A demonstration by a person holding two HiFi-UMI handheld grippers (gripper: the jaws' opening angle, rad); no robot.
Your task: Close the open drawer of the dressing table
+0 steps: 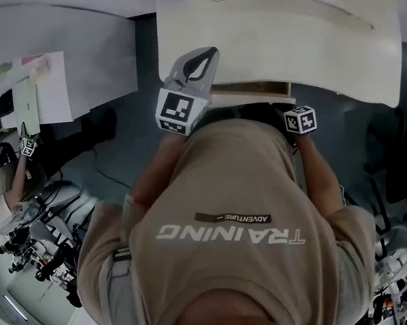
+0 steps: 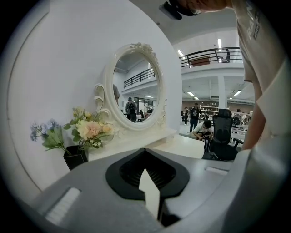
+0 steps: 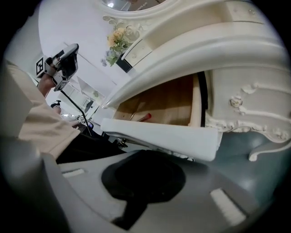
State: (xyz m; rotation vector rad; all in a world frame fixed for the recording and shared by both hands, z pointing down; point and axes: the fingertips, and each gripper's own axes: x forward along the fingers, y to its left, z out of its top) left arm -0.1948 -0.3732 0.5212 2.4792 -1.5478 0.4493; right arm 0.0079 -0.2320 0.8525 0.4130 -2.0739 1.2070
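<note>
We stand in an open office hall before the cream carved dressing table (image 1: 282, 34), with its oval white-framed mirror (image 2: 136, 86) beside a black pot of pale flowers (image 2: 75, 157). Its wood-bottomed drawer (image 3: 159, 136) stands pulled out, just ahead of our right gripper (image 3: 144, 157), whose jaws are together and empty. Our left gripper (image 2: 145, 157), held above the tabletop, is likewise closed on nothing.

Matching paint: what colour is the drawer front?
Cream white; the drawer front shows best in the right gripper view.

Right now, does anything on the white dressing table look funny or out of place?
Yes: the drawer stands pulled out from the dressing table, its wooden inside showing. Nothing else looks odd.
</note>
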